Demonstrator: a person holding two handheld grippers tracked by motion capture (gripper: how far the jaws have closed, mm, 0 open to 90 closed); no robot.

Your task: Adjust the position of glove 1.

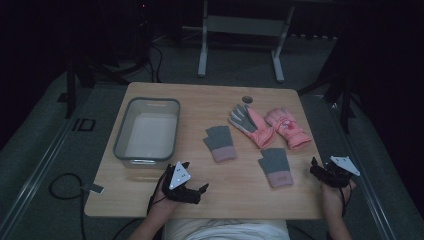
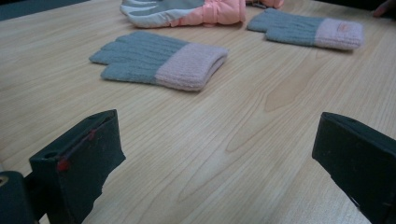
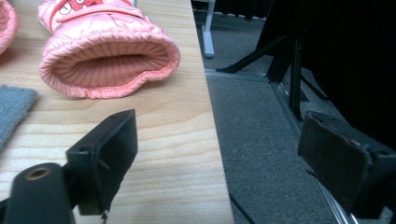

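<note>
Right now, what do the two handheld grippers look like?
Both the left gripper and the right gripper are black, each topped by a grey three-cornered plate, with blocky black jaws. A dark cable trails from each. The left gripper's jaw carries small red marks.

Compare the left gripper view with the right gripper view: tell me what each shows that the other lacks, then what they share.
Left gripper view alone: the whole near knit glove, grey with a pink cuff, the far knit glove beyond it, and the grey-palmed pink mitten.

Right gripper view alone: the open cuff of the other pink mitten, the table edge and the carpeted floor past it.

Both: the wooden table, and open jaws with nothing between them on the left gripper and the right gripper.
</note>
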